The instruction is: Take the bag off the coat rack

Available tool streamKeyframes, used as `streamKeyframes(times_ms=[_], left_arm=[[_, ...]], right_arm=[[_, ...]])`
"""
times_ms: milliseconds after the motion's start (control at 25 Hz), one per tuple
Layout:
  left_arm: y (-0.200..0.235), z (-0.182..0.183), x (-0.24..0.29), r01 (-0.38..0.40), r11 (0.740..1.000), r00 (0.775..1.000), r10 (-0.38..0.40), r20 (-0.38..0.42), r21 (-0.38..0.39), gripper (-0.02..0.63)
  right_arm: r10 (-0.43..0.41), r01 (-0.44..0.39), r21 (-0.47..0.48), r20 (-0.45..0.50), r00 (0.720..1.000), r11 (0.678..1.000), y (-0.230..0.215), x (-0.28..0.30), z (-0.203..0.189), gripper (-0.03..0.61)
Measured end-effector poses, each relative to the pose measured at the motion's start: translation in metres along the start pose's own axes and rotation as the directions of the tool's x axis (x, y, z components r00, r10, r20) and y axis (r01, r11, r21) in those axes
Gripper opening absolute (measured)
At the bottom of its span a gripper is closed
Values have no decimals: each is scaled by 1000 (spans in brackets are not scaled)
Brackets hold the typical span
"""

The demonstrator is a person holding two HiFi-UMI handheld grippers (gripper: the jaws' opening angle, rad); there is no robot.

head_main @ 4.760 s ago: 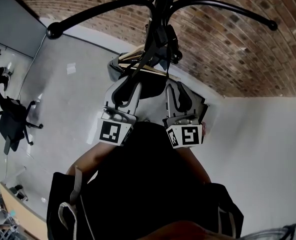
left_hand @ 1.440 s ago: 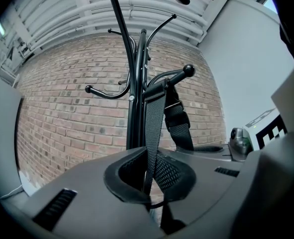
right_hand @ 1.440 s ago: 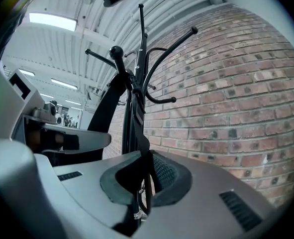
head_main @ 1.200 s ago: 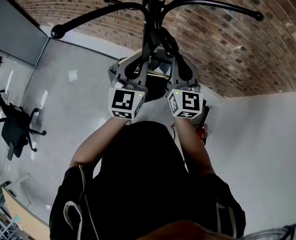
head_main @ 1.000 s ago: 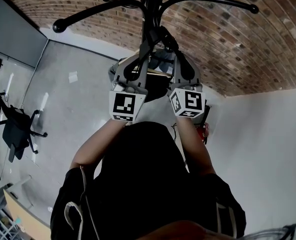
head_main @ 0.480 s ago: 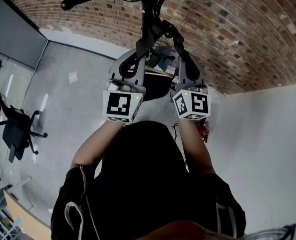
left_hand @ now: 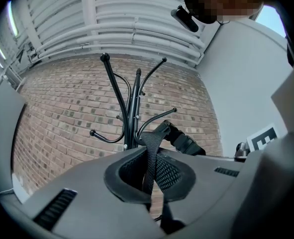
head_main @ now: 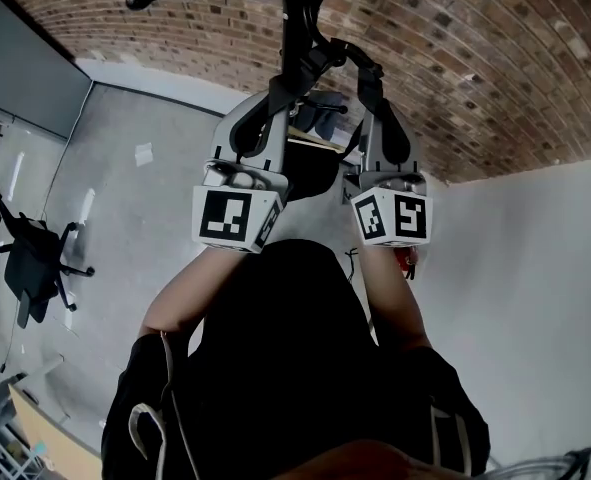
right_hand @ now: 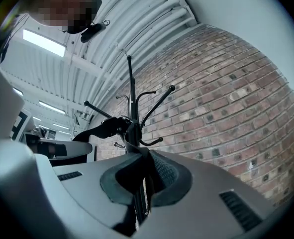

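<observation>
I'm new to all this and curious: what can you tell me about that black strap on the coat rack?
The strap is black woven webbing with a thicker padded section. It seems to loop over a curved hook of the black metal coat rack. The left gripper and the right gripper are each shut on it, one on either side of the rack.
</observation>
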State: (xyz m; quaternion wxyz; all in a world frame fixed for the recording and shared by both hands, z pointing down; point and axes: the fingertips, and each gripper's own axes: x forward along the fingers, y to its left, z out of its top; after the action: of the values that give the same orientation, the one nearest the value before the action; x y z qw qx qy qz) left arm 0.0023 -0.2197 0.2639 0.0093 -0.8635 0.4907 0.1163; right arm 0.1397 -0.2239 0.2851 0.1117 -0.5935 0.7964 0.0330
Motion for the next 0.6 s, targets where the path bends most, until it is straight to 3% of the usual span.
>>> streamKeyframes(times_ms=[600], left_arm=[[0,34,-16,-5,999,997,9,82,-42,21]], right_arm=[[-32,30,17,103,994,999,5,-24,43,23]])
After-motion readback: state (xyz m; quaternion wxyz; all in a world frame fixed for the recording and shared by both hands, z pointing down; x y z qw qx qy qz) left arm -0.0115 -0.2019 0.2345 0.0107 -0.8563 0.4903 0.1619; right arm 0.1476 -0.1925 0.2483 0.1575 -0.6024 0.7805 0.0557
